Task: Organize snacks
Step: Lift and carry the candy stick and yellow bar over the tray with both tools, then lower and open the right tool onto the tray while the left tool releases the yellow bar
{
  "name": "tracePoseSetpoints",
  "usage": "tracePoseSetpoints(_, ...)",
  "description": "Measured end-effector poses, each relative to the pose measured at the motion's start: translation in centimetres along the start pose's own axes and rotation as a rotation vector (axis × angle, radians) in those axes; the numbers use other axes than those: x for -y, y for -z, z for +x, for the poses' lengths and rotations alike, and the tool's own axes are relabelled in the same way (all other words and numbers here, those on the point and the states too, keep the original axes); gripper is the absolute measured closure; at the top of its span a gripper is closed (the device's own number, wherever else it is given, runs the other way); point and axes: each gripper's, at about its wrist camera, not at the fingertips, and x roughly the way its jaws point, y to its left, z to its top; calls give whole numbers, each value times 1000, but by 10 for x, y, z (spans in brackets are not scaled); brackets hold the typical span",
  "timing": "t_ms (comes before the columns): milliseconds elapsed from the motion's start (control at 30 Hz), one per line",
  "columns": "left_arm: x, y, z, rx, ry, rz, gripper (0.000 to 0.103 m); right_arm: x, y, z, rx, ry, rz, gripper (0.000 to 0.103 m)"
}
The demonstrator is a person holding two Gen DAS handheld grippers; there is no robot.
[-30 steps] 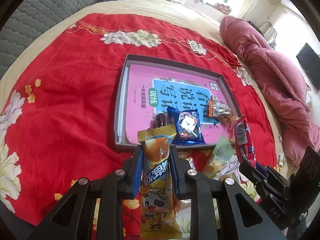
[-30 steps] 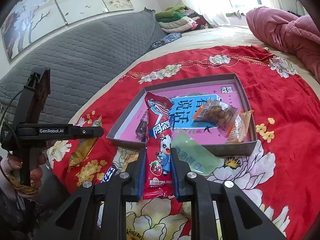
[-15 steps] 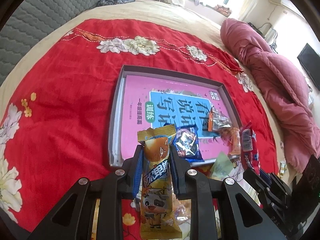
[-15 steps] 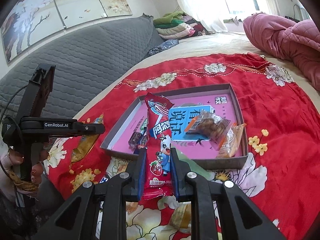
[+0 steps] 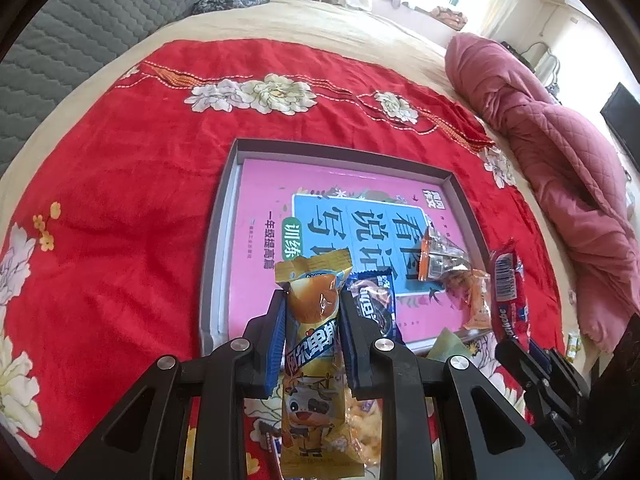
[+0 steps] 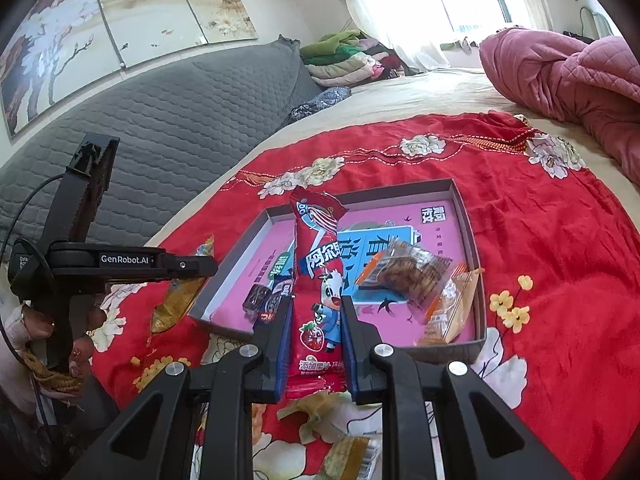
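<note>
The left claw (image 5: pixel 312 340) pinches a yellow snack packet (image 5: pixel 314 364) above the near edge of the grey tray (image 5: pixel 216 240). The right claw (image 6: pixel 314 340) pinches a red snack packet (image 6: pixel 318 280) over the tray's near wall. The tray lies on the red bedspread (image 5: pixel 120 200), with a pink book (image 5: pixel 264 200) and three small snacks inside.

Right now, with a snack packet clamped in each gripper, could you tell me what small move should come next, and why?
Probably carry the left gripper forward over the shallow grey box and release there. It is shut on the yellow cow-print snack packet, which hangs just at the box's near wall, and other snacks already lie inside. The right gripper, shut on the red strawberry snack packet, could follow.
</note>
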Motion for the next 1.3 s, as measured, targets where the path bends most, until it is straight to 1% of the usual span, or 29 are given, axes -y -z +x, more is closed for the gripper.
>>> tracePoseSetpoints(300,-3,-9,10,2,-19,-12,77,10,-10,5,27,8,8,81)
tracePoseSetpoints(933,-14,-15,45,-38,-72,-28,77,38,-17,27,12,32,58,81)
tracePoseSetpoints(1300,-18,-24,55,0,-84,-30,77,41,-16,33,3,38,62,81)
